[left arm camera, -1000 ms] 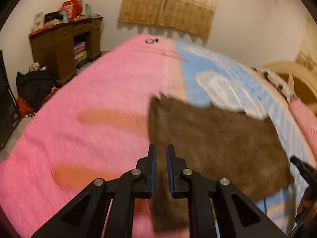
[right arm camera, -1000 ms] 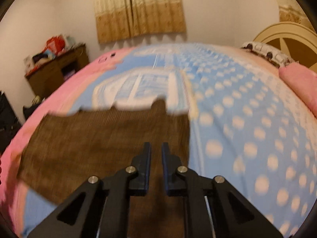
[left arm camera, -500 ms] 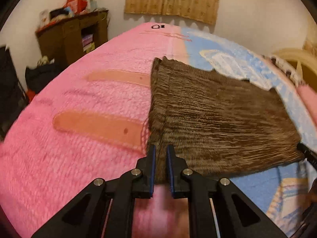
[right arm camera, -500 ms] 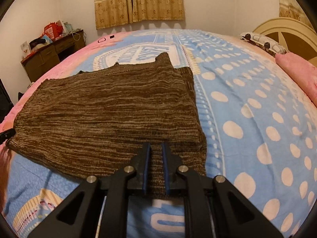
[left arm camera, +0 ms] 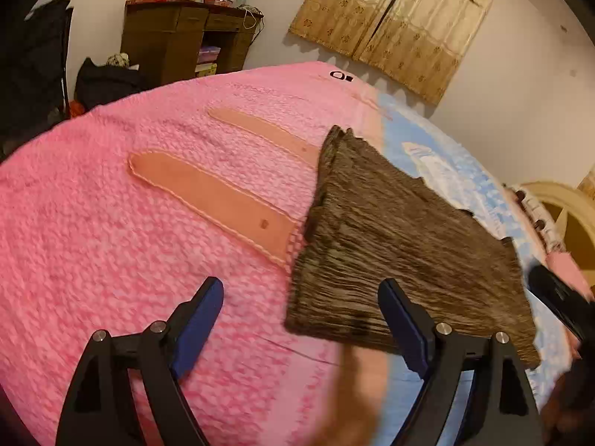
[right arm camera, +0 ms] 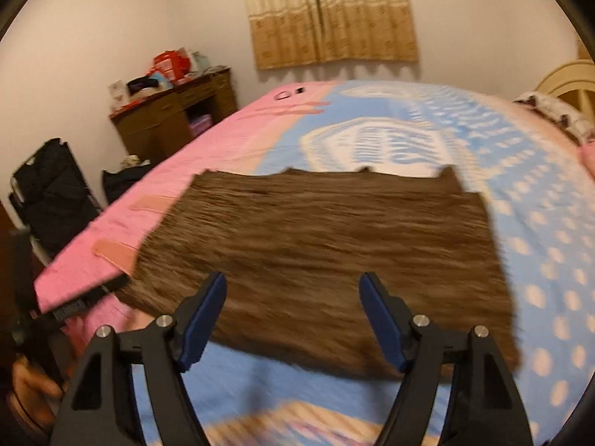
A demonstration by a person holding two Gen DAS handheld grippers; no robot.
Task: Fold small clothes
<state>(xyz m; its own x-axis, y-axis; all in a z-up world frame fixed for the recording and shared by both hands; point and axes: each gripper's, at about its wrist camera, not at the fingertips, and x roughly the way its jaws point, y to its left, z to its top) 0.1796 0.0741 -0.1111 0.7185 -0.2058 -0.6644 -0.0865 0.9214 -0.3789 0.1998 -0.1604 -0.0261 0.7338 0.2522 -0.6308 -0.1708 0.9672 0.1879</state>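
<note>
Across the bed (right arm camera: 539, 193) the brown garment (right arm camera: 327, 245) lies flat, long axis left to right. My left gripper (left arm camera: 301, 319) and right gripper (right arm camera: 293, 308) have just opened wide and hold nothing; its near edge lies beneath both jaws.

Each camera sits behind its hand-held gripper, looking forward and down along the fingers, close above the bed (left arm camera: 111, 260). Both views share the brown cloth (left arm camera: 401, 252), curtain (right arm camera: 331, 15) and desk (right arm camera: 167, 119).

white walls (right arm camera: 130, 37), tan curtains (right arm camera: 331, 15) (drawn), a cluttered wooden desk (left arm camera: 178, 37).
</note>
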